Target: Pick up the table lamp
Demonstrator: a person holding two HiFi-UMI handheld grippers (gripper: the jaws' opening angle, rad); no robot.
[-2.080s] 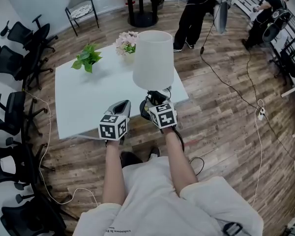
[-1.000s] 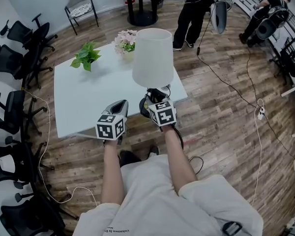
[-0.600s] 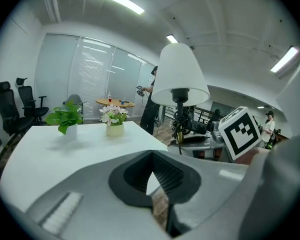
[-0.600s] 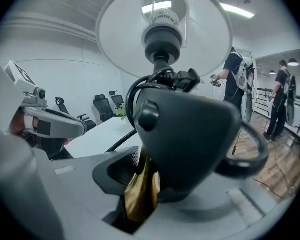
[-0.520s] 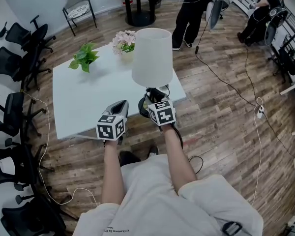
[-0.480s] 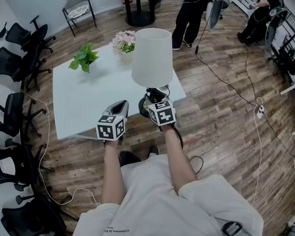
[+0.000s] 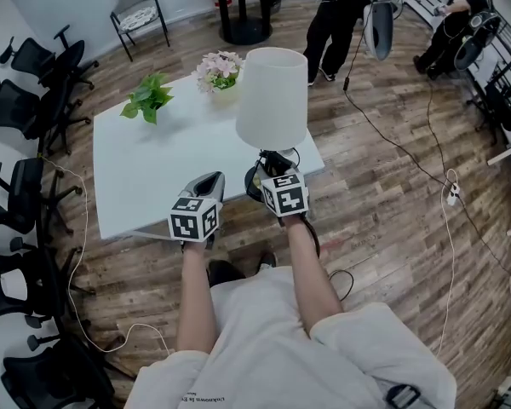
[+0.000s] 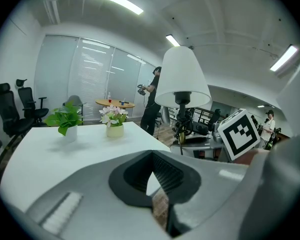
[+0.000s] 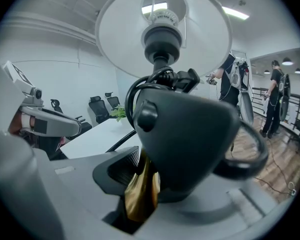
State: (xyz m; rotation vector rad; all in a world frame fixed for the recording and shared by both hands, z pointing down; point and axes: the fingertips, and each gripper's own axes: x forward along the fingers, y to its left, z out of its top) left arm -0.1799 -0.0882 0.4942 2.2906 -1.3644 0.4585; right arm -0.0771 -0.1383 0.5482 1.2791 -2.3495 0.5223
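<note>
A: Where is the table lamp (image 7: 272,96)?

B: At the near right corner of the white surface (image 7: 153,177), with its white shade up and its dark base (image 9: 190,134) right in front of the right gripper (image 7: 271,174).

A: Is it gripped?

B: Yes. Those jaws are clamped on a brass-coloured part (image 9: 140,191) beside the base.

A: And the left gripper (image 7: 206,186)?

B: Just beside the right one, over the near edge, jaws together and empty. A green plant (image 7: 151,99) and a pot of flowers (image 7: 218,68) stand at the far side.

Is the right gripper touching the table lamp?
Touching. In the right gripper view, the right gripper is clamped on the gold part of the table lamp.
</note>
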